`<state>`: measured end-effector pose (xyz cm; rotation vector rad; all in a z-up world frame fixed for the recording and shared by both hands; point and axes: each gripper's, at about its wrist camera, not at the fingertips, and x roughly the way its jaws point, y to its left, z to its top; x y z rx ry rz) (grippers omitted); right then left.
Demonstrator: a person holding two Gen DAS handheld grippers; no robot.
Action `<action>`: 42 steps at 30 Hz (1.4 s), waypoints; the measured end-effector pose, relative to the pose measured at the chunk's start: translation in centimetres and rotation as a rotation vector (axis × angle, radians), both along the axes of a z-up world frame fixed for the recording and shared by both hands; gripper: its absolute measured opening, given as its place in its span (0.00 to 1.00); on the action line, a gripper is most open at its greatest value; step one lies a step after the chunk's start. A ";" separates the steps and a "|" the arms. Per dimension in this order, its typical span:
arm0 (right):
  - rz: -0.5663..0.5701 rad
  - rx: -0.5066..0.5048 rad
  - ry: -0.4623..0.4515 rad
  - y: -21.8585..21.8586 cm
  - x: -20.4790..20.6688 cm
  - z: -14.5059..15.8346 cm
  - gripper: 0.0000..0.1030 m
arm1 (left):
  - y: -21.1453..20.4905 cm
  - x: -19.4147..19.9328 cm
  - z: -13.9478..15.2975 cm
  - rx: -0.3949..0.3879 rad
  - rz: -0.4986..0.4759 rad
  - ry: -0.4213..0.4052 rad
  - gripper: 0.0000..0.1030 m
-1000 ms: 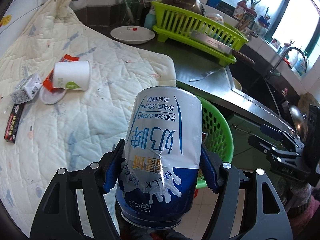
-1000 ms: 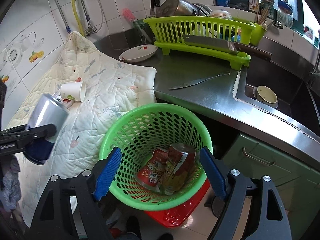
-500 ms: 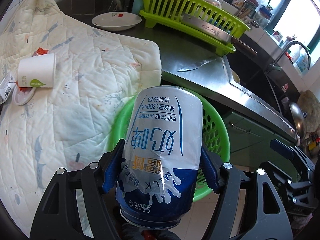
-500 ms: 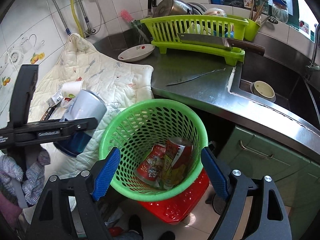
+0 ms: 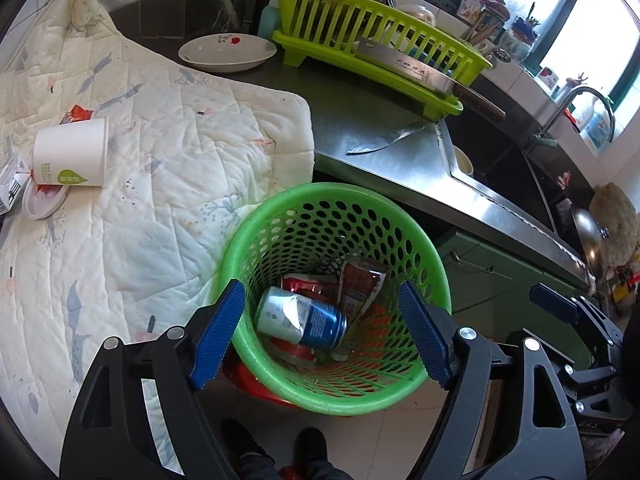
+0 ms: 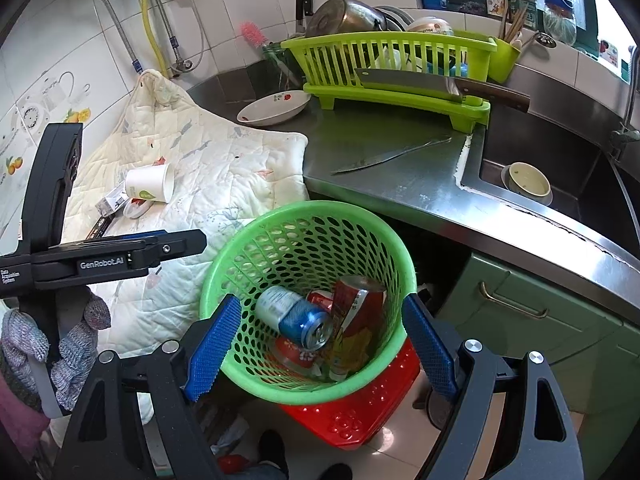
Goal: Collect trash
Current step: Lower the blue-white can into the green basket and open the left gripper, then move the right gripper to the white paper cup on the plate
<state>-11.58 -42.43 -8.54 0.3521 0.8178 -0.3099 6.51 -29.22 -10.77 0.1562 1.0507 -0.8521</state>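
The blue-and-white can (image 5: 301, 319) lay on its side in the bottom of the green basket (image 5: 256, 240), resting on a red crushed can (image 5: 362, 284) and other red wrappers, its blue end pointing toward four o'clock in my left wrist view. My left gripper (image 5: 320, 330) hung directly over the basket, its jaws having just been opening, now spread wide with nothing between the blue pads; the can sat free below them. My right gripper (image 6: 320, 342) was held wide apart too and gripped nothing, the basket's near rim lying between its fingers. In the right wrist view my left tool reached in from nine o'clock, gripped by my hand in a grey knitted glove (image 6: 72, 344).

Under the basket stood a red tray (image 6: 360, 412) on the tiled floor. At ten o'clock from the basket the quilted cloth (image 5: 160, 160) still carried a tipped paper cup (image 5: 72, 154), a round lid (image 5: 42, 202) and a small carton (image 6: 110, 203). At twelve o'clock, on the steel counter (image 5: 400, 168), lay a knife (image 5: 384, 140), with the lime dish rack (image 5: 376, 32) beyond it.
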 end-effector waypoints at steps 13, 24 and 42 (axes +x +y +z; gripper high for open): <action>0.068 0.002 -0.003 2.1 2.6 0.1 0.77 | 4.6 1.1 1.0 0.015 0.078 -0.038 0.77; 0.142 -0.007 -0.002 4.1 5.6 0.5 0.78 | 9.2 2.7 1.9 0.022 0.166 -0.069 0.77; 0.306 -0.035 -0.001 9.4 13.3 1.0 0.81 | 19.2 6.8 2.7 0.018 0.377 -0.090 0.81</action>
